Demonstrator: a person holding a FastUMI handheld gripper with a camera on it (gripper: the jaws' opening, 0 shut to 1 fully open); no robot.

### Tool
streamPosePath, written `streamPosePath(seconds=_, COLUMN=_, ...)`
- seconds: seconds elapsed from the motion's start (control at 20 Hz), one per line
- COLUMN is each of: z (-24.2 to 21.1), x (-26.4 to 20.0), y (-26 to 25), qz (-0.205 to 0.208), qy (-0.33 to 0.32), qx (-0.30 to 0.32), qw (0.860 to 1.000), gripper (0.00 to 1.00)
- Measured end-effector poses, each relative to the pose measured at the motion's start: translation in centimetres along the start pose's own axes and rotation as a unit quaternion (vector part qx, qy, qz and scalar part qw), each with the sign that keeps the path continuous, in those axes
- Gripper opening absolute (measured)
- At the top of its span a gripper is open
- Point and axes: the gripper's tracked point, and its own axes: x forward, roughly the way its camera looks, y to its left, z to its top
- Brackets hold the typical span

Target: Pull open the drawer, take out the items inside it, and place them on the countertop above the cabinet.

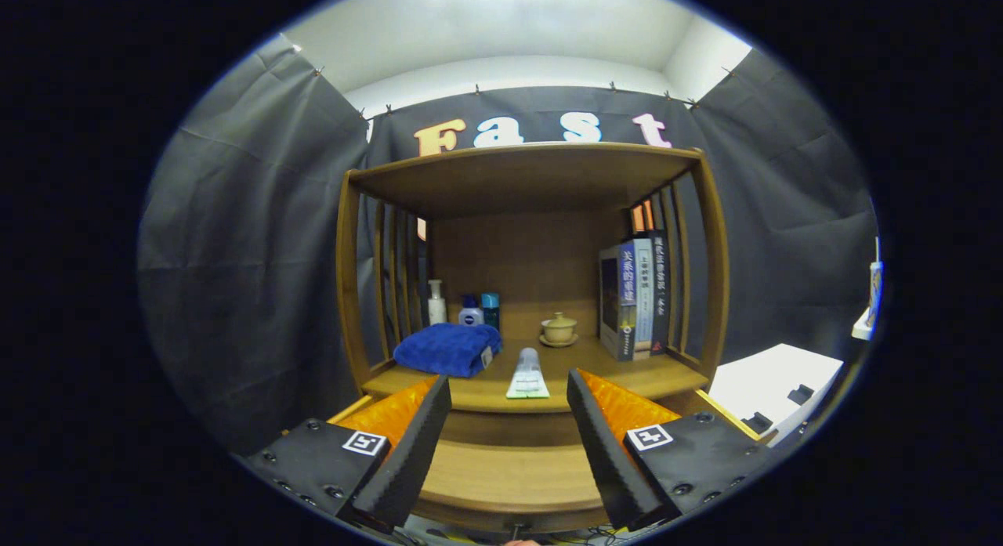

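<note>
Claw spread, empty — tube lying on wooden countertop, dark-draped booth

Smooth wooden cabinet; towel seemingly soft cloth.

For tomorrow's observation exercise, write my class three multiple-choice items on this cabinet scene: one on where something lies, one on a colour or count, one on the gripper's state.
1. Where does the tube lie?
A. on the countertop, beyond and between the fingers
B. on top of the books
C. on the folded towel

2. What colour is the folded towel?
A. red
B. blue
C. white

3. How does the gripper stand?
A. shut on the tube
B. shut on the cup
C. open, holding nothing

Answers:
1 A: the tube rests flat at the countertop's front edge.
2 B: the towel beside the bottles is blue.
3 C: a wide gap lies between the fingers, nothing in it.
</note>
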Motion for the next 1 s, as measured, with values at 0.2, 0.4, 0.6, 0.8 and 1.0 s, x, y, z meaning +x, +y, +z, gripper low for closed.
streamPosePath(seconds=0.2, z=-4.0, x=-2.8, y=-0.2, qz=-0.012, qy=0.013, qx=0.005, qw=1.0, gripper=0.97)
streamPosePath(seconds=0.4, z=-8.7, x=-5.4, y=-1.1, qz=-0.038, qy=0.027, qx=-0.007, qw=0.999, gripper=0.96)
streamPosePath(seconds=0.6, z=-12.8, x=-6.5, y=0.0, qz=-0.021, qy=0.066, qx=-0.009, qw=0.998, gripper=0.97)
streamPosePath(seconds=0.8, z=-14.0, x=-6.1, y=0.4, qz=-0.019, qy=0.076, qx=-0.012, qw=0.997, gripper=0.96)
streamPosePath(seconds=1.0, z=-14.1, x=-5.6, y=0.4, qz=-0.022, qy=0.071, qx=-0.011, qw=0.997, gripper=0.96)
